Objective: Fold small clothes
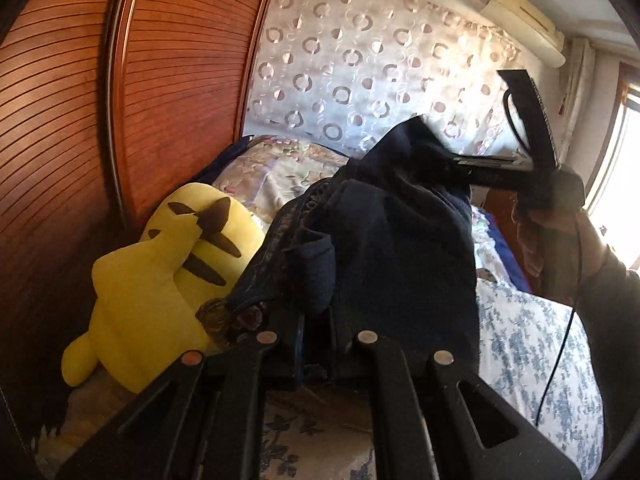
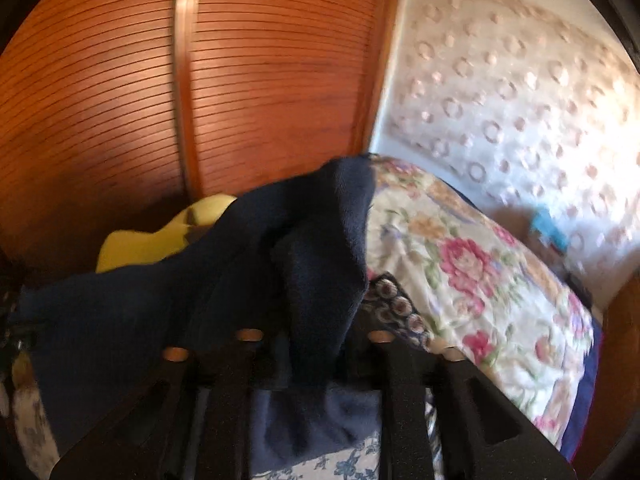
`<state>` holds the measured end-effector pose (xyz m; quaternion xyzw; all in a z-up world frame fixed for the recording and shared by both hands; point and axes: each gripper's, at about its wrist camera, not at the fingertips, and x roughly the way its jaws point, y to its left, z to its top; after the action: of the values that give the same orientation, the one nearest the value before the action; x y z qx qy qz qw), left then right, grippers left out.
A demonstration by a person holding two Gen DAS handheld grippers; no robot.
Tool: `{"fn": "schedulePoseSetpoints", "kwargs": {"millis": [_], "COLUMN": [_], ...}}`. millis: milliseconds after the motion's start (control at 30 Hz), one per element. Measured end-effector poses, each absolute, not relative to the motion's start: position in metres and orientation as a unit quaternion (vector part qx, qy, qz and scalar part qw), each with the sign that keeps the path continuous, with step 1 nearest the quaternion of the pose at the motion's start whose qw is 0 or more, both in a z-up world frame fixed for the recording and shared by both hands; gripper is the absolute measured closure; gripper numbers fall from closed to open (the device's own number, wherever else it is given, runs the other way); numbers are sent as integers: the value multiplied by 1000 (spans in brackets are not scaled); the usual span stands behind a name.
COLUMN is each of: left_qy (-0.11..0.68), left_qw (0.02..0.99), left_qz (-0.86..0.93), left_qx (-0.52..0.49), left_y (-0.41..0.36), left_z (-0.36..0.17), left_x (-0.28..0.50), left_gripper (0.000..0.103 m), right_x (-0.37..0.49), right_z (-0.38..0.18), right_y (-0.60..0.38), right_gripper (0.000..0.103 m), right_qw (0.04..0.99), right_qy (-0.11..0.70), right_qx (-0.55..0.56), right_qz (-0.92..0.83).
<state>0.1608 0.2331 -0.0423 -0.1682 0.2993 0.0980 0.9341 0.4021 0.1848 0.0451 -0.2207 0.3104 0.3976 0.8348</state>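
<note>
Left wrist view: the left gripper is clamped on a dark navy garment with patterned trim, lifted above the floral bedspread beside a yellow plush toy. Its far corner lies in the right gripper, whose jaws stand parted around the cloth in the right wrist view

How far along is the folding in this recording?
Done: nothing looks folded; the navy garment hangs bunched above the bed. In hand: the left gripper is shut on one edge, and the cloth also drapes through the right gripper, though its grip is unclear. Left: probably spreading it flat and making every fold.
</note>
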Motion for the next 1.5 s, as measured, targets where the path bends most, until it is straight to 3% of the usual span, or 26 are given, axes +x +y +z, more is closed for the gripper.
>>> {"fn": "schedulePoseSetpoints", "kwargs": {"millis": [33, 233, 667, 1233, 1500], "left_qy": [300, 290, 252, 237, 243], "left_qw": [935, 942, 962, 971, 970], "left_qz": [100, 120, 93, 10, -26], "left_qx": [-164, -118, -48, -15, -17], "left_y": [232, 224, 164, 61, 27], "left_z": [-43, -22, 20, 44, 48], "left_x": [160, 146, 109, 86, 75], "left_gripper": [96, 86, 85, 82, 77], "right_x": [406, 399, 279, 137, 91], "right_z": [45, 56, 83, 102, 114], "right_y": [179, 139, 40, -81, -127], "right_gripper": [41, 41, 40, 20, 19], "right_qw": [842, 855, 882, 934, 957], "right_qy": [310, 302, 273, 238, 215], "right_qx": [-215, -164, -105, -60, -33], "right_qz": [386, 389, 371, 260, 190]}}
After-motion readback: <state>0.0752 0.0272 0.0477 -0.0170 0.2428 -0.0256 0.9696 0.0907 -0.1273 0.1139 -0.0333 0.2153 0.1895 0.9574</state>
